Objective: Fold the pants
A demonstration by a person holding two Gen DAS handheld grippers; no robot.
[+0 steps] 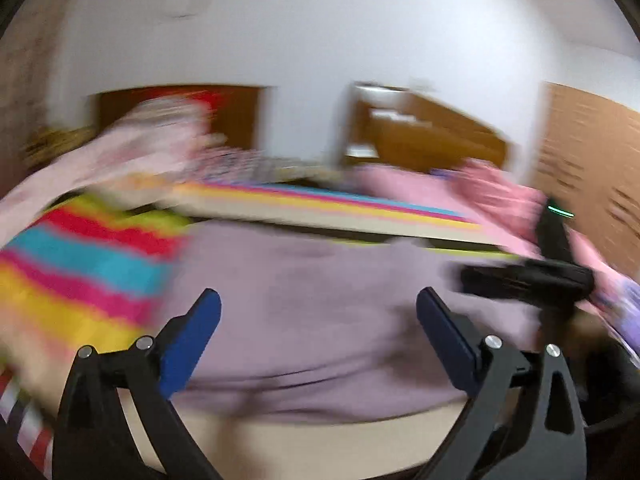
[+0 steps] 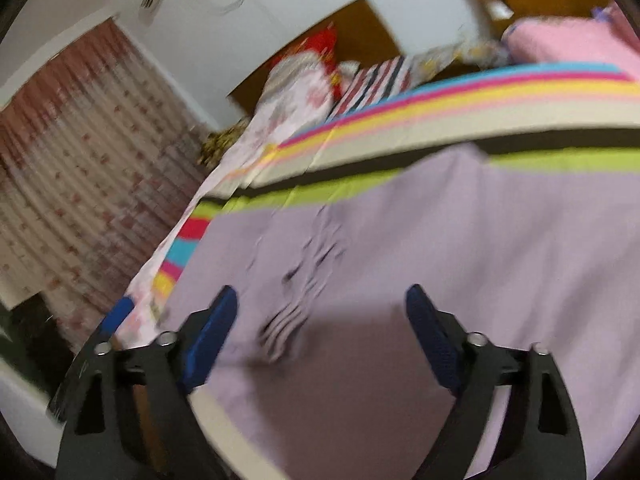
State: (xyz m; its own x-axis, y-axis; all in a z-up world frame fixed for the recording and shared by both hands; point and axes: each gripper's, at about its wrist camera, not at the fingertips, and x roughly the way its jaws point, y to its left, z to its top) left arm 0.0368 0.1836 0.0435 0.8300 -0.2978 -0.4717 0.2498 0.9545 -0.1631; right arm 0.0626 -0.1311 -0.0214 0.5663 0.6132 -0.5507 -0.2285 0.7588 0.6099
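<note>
While the lilac pants lie spread on the striped bed, you hold nothing.
Your left gripper gapes wide; your right gripper is open too; cloth lies under both.

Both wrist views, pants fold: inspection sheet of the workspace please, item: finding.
Surface: bed with rainbow-striped sheet; views blurred.
Job's things: lilac pants spread flat on the sheet, gathered wrinkles near the middle; neither gripper holds them.
Clutter: floral bedding and pink blanket at the far side of the bed.
Grippers: left gripper open, nothing between its fingers; right gripper open over the pants, not pinching cloth. A black device at the left view's right edge is probably the right gripper.
Cables: nothing seen.
Surroundings: white wall, patterned curtain, wooden furniture.
</note>
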